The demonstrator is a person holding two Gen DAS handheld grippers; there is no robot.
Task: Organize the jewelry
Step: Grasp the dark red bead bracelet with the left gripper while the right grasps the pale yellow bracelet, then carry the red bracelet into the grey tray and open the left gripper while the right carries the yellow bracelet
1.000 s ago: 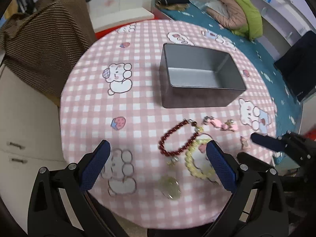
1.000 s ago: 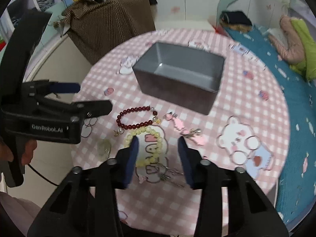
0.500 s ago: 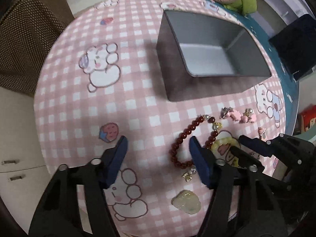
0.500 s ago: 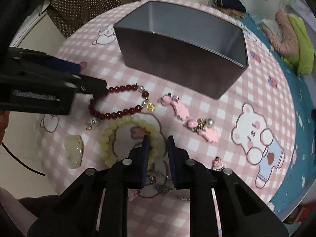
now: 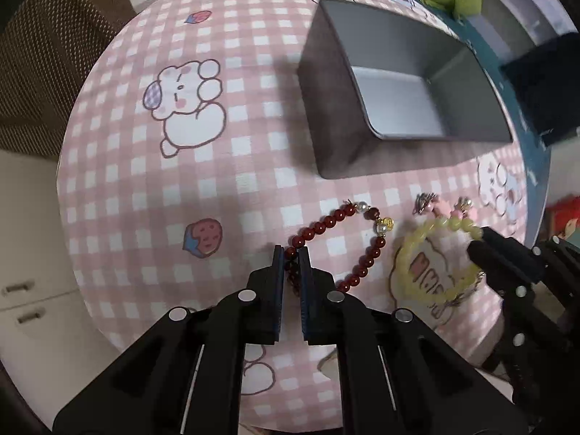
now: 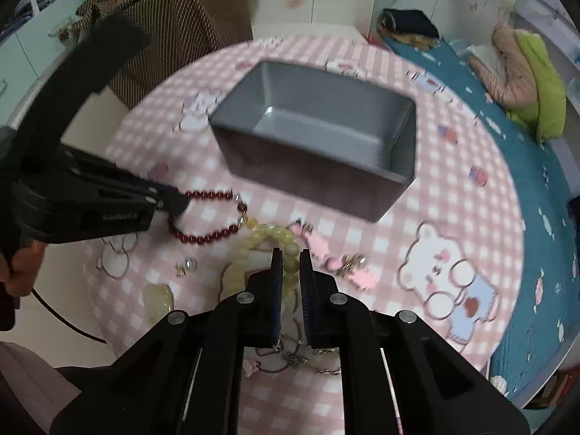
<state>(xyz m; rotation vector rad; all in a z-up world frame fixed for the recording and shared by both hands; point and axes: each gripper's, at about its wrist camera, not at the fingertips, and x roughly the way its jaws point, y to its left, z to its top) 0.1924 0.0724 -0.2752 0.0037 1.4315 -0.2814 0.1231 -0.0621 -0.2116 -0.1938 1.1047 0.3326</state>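
Note:
A dark red bead bracelet (image 5: 333, 219) lies on the pink checked table (image 5: 145, 181); my left gripper (image 5: 291, 253) is shut on its left side. It also shows in the right wrist view (image 6: 206, 233). A pale yellow bead bracelet (image 5: 427, 228) lies right of it; my right gripper (image 6: 290, 255) is shut on it (image 6: 270, 235). A grey metal tin (image 5: 398, 90) stands open and empty behind the jewelry, also in the right wrist view (image 6: 319, 137). Pink charm earrings (image 6: 326, 257) lie right of the yellow bracelet.
A pale green jade pendant (image 6: 157, 295) and a small earring (image 6: 186, 266) lie near the table's front left edge. A silver chain (image 6: 301, 359) lies under my right gripper. A brown-draped chair (image 6: 174, 21) stands behind the table, a bed (image 6: 525, 72) to the right.
Both grippers moved down to the table and closed: the left on the red bracelet, the right on the yellow bracelet. One second ago both were open above the jewelry.

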